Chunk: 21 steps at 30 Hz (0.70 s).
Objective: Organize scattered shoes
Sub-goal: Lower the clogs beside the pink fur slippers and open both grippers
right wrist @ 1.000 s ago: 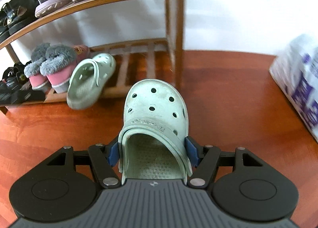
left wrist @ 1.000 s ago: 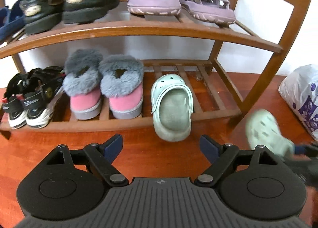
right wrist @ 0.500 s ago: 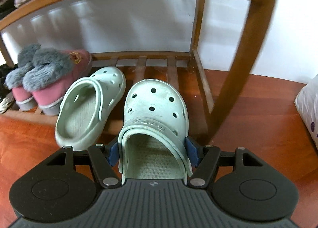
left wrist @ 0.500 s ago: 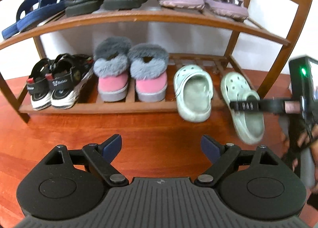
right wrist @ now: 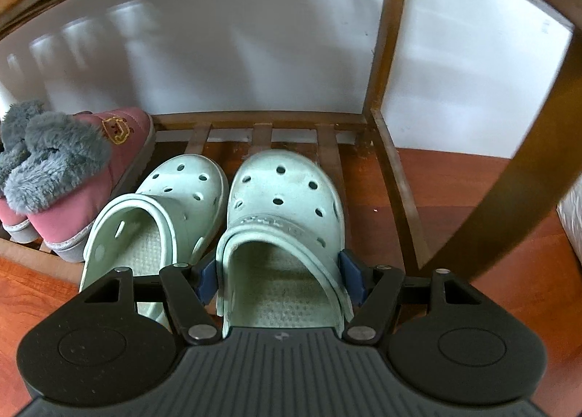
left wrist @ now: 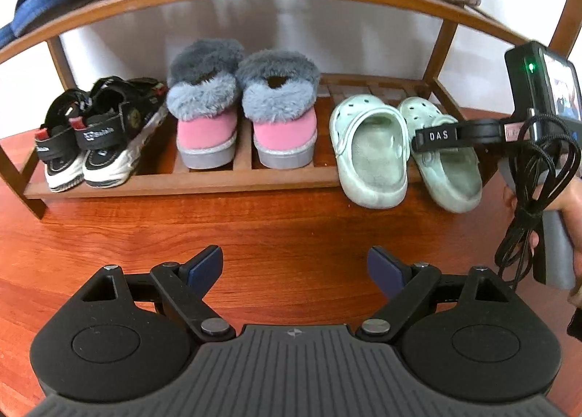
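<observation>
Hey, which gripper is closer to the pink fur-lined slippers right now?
Left. The open left gripper hangs over the floor in front of the pink slippers, facing them. The right gripper is off to their right, fingers around a mint clog past the other clog.

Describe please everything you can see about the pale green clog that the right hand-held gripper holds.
The clog is pale mint green, looks like soft foam, with round holes over the toe, a strap band across the top and a bumpy insole. It looks scuffed and a bit dirty. It lies upright, toe toward the wall, on the lower shelf of the rack, close beside its matching clog. The right hand-held gripper is shut on its heel sides, and the heel overhangs the shelf front.
</observation>
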Each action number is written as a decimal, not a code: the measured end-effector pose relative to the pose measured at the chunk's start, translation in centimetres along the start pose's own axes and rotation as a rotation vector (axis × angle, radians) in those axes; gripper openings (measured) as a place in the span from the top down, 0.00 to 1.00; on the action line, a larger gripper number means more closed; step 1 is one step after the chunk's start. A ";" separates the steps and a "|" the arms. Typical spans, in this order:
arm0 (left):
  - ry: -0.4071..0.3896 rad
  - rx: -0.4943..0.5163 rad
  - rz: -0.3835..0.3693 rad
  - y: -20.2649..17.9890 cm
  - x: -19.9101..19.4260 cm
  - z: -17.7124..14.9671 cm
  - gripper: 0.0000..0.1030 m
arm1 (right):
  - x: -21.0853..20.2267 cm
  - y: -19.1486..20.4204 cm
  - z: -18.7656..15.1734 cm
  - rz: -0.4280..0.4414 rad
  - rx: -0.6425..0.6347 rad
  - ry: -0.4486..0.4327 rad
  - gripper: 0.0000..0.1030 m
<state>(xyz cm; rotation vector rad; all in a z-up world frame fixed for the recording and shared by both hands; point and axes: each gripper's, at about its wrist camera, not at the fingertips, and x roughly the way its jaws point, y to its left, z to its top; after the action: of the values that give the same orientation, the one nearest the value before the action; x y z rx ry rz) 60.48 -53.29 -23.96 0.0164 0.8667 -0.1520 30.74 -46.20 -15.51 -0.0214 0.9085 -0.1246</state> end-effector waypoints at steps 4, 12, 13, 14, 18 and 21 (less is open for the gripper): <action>0.004 0.014 -0.006 -0.3 0.6 0.2 0.15 | 0.2 0.0 0.1 0.007 -0.007 -0.002 0.26; 0.010 0.038 -0.020 -0.8 1.7 0.4 0.15 | -2.5 -0.7 -0.4 0.059 -0.009 -0.014 0.26; 0.011 0.045 -0.021 -0.9 1.8 0.4 0.15 | -3.0 -0.8 -0.5 0.068 -0.007 -0.017 0.26; 0.008 0.053 -0.022 -1.0 1.9 0.5 0.15 | -3.5 -0.9 -0.6 0.076 -0.006 -0.020 0.26; -0.021 0.090 -0.028 -1.7 2.3 0.8 0.17 | -5.7 -1.3 -1.8 0.110 -0.018 -0.024 0.27; -0.033 0.112 -0.040 -2.2 2.6 1.0 0.27 | -7.2 -1.5 -3.1 0.119 -0.037 -0.028 0.34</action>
<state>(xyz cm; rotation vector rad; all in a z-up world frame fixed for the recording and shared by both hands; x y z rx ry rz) 62.54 -55.88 -25.17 0.1010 0.8253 -0.2374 23.76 -46.71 -11.65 -0.0036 0.8817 0.0028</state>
